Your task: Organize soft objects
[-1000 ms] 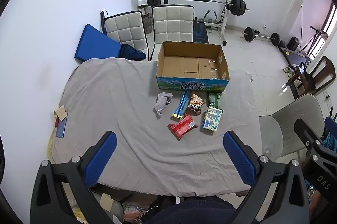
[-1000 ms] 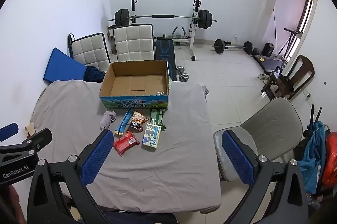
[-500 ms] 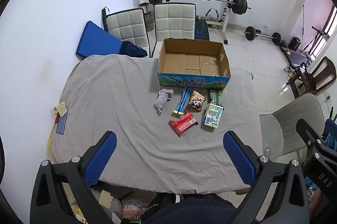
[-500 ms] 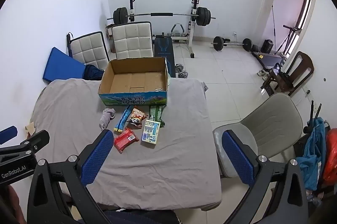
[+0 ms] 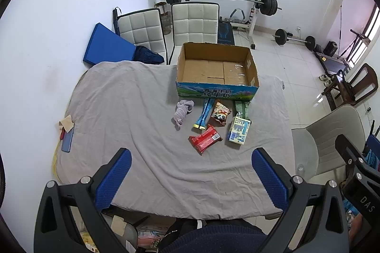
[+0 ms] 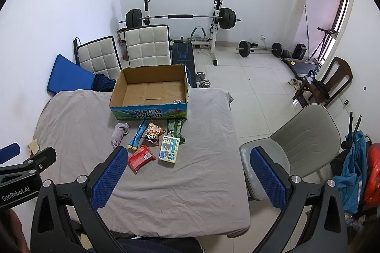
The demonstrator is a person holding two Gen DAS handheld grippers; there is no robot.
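Note:
An open empty cardboard box stands at the far side of the grey-clothed table. In front of it lie a grey sock, a blue tube pack, a panda snack bag, a green pack, a white-blue tissue pack and a red pack. My left gripper is open and empty, high above the near table edge. My right gripper is open and empty, high over the table's near right part.
A phone and paper lie at the table's left edge. A grey chair stands right of the table, two white chairs and a blue mat behind it. A barbell rack stands at the back wall.
Both grippers have drifted slightly back and up from the table; the objects appear a little farther away. Nothing on the table has moved.

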